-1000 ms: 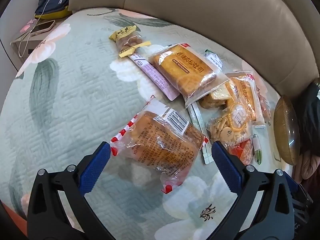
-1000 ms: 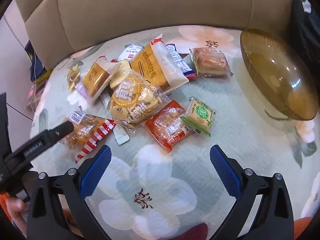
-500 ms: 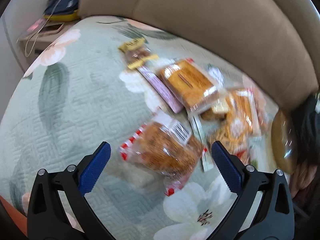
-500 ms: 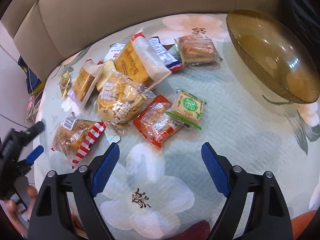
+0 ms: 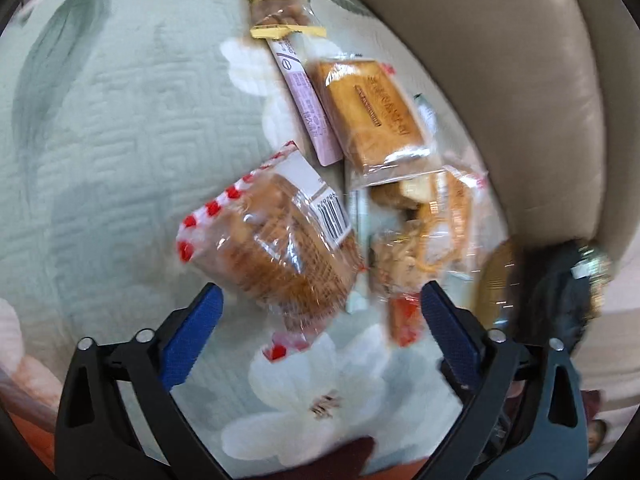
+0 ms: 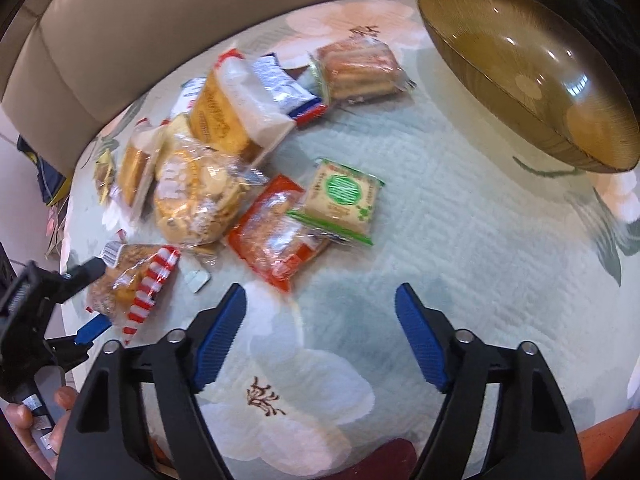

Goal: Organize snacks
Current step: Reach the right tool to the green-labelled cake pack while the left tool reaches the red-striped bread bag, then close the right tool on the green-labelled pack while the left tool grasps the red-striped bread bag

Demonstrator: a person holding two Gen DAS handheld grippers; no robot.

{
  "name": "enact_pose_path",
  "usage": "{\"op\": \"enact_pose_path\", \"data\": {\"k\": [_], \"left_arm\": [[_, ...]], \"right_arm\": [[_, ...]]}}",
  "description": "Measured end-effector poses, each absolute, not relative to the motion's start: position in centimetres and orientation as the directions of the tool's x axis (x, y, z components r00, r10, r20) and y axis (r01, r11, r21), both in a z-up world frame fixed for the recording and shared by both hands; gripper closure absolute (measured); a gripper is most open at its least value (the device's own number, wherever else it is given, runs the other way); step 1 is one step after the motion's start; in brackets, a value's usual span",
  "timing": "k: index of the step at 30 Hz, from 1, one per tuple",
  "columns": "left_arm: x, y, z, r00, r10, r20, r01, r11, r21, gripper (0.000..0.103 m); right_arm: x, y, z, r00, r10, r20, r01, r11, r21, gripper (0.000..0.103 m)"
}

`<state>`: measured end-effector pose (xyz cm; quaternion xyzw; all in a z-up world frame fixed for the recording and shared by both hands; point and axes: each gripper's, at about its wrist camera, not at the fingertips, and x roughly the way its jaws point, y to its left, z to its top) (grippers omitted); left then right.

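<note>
In the left wrist view, the left gripper (image 5: 320,312) is spread wide open, its blue pads on either side of a bread packet (image 5: 272,244) with a red-and-white striped edge and a barcode label. The packet lies on the pale green flowered cloth (image 5: 100,140), its near end between the two pads, though the view does not show whether either pad touches it. Beyond it lie a narrow pink wrapper (image 5: 306,108), a small yellow-ended snack pack (image 5: 280,12) and a clear pack holding a golden cake (image 5: 372,112), all close together; further right the heap is blurred, with a bag of round biscuits (image 5: 416,256) just beside the bread packet. A beige sofa back (image 5: 500,80) curves behind. In the right wrist view, the right gripper (image 6: 320,340) is also released, its jaws wide apart, over bare cloth with nothing between them. Ahead of it lie a red packet (image 6: 276,228) and, overlapping its far corner, a green-and-cream packet (image 6: 344,200). An amber glass bowl (image 6: 532,72), with nothing in it, sits well apart at the upper right. At the left edge, the left gripper reaches around the striped bread packet, held by a hand (image 6: 36,424) at the lower left corner.
</note>
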<state>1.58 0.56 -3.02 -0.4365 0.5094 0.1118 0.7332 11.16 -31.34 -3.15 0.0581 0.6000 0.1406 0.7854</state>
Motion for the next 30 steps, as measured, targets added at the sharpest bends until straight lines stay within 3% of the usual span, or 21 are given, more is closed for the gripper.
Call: {"op": "enact_pose_path", "data": {"k": [4, 9, 14, 17, 19, 21, 27, 30], "left_arm": [[2.5, 0.0, -3.5, 0.382, -0.189, -0.904, -0.596, 0.698, -0.398, 0.024], [2.6, 1.9, -4.2, 0.306, -0.213, -0.928, -0.556, 0.751, -0.356, 0.023], [2.8, 2.8, -1.6, 0.278, 0.022, -0.960, -0.523, 0.842, -0.132, 0.022], [3.3, 2.7, -1.2, 0.324, -0.033, -0.945, -0.482, 0.854, -0.195, 0.018], [3.6, 2.6, -1.9, 0.326, -0.125, -0.937, -0.462, 0.844, -0.273, 0.007], [4.1, 1.7, -2.5, 0.309, -0.091, -0.947, -0.465, 0.854, -0.234, 0.006], [6.2, 0.1, -3.5, 0.277, -0.047, -0.960, -0.469, 0.865, -0.177, 0.005], [6.9, -1.1, -3.9, 0.274, 0.019, -0.961, -0.442, 0.891, -0.109, 0.003]], "right_arm": [[11.9, -32.6, -4.0, 0.220, 0.300, -0.928, -0.093, 0.954, 0.286, 0.037], [12.5, -34.0, -4.5, 0.207, 0.323, -0.924, -0.018, 0.945, 0.326, 0.043], [14.5, -34.2, -3.6, 0.195, 0.377, -0.906, 0.021, 0.922, 0.388, 0.040], [16.4, -33.0, -3.2, 0.208, 0.340, -0.917, 0.000, 0.938, 0.347, 0.027], [17.5, -32.2, -3.9, 0.201, 0.299, -0.933, -0.015, 0.953, 0.302, 0.027], [18.2, -31.5, -5.0, 0.185, 0.303, -0.935, -0.024, 0.952, 0.304, 0.028], [18.3, -32.2, -7.9, 0.143, 0.362, -0.921, 0.022, 0.929, 0.369, 0.032], [18.4, -32.7, -8.0, 0.153, 0.395, -0.906, 0.028, 0.914, 0.404, 0.046]]}}
